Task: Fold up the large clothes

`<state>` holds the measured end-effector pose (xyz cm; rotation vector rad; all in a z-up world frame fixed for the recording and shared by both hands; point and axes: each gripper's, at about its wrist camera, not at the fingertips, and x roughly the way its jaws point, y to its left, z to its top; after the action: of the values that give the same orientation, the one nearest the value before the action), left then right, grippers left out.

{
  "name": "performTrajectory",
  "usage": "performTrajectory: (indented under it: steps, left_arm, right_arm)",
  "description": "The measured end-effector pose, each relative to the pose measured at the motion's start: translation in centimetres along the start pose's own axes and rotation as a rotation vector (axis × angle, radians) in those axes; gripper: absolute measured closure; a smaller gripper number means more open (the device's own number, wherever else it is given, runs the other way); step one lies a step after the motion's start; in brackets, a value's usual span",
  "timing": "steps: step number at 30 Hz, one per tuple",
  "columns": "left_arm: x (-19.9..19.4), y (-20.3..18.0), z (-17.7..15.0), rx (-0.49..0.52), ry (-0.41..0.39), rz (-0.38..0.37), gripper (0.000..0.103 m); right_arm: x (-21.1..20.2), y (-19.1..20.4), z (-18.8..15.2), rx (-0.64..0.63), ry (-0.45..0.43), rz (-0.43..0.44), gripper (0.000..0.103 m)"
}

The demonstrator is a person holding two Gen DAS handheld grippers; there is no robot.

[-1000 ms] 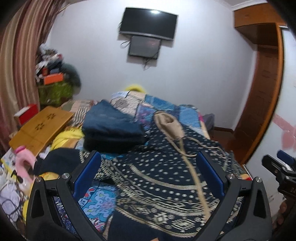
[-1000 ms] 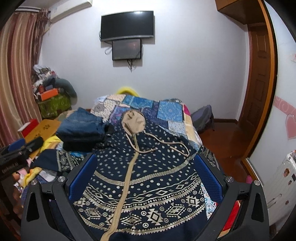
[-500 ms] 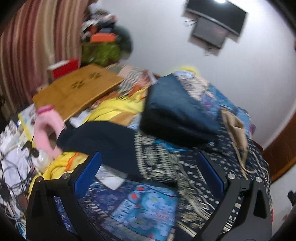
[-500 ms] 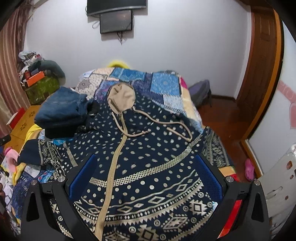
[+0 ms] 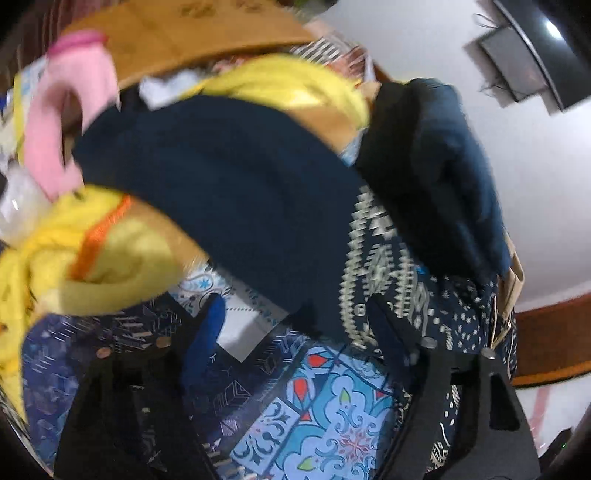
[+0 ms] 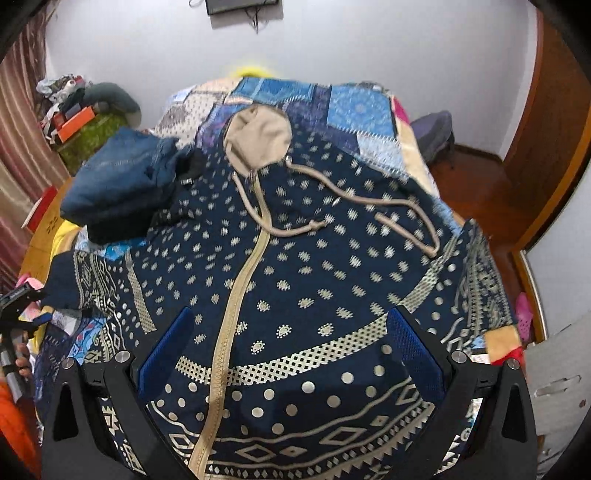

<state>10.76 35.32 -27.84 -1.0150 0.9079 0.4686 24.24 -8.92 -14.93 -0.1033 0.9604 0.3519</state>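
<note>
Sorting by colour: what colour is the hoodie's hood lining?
Beige hood lining, clearest in the right wrist view.

A patchwork quilt [image 6: 354, 110] covers the bed. On its left side sits a stack of folded blue jeans [image 6: 118, 177]. Beyond the quilt's left edge lie yellow cloth [image 5: 92, 251], a pink plastic object [image 5: 62, 122] and a wooden board [image 5: 177, 33]. A wall-mounted screen [image 6: 240, 4] hangs above the quilt's far end.

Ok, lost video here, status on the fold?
Left gripper open at the sleeve. Right gripper open above the hoodie, spread flat, unfolded. Folded jeans overlap its shoulder.
</note>
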Motion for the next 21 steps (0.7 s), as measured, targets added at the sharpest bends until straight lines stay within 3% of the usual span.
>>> performTrajectory:
  steps: [3, 6, 9, 11, 18, 21]
  left_arm:
    - [1.2, 1.0, 0.2, -0.044, 0.025, -0.023, 0.039]
    - [1.6, 1.0, 0.5, -0.036, 0.001, -0.014, 0.046]
    - [1.9, 0.7, 1.0, -0.015, -0.050, 0.000, 0.066]
    - [2.0, -0.1, 1.3, 0.026, -0.081, 0.061, 0.086]
    - [-0.6, -4.8, 0.8, 0.241, -0.226, 0.227, 0.097]
    - [-2.7, -7.2, 0.7, 0.298, -0.278, 0.198, 0.098]
  right_arm:
    - [1.0, -0.1, -0.1, 0.007, 0.030, 0.002, 0.000]
    - [1.5, -0.1, -0.2, 0.011, 0.050, 0.008, 0.000]
    - [1.9, 0.0, -0.2, 0.004, 0.066, 0.008, 0.000]
    - [1.8, 0.2, -0.1, -0.004, 0.064, 0.004, 0.000]
    - [0.6, 0.6, 0.2, -0.039, 0.020, -0.012, 0.000]
    - [0.0, 0.6, 0.3, -0.045, -0.001, -0.008, 0.000]
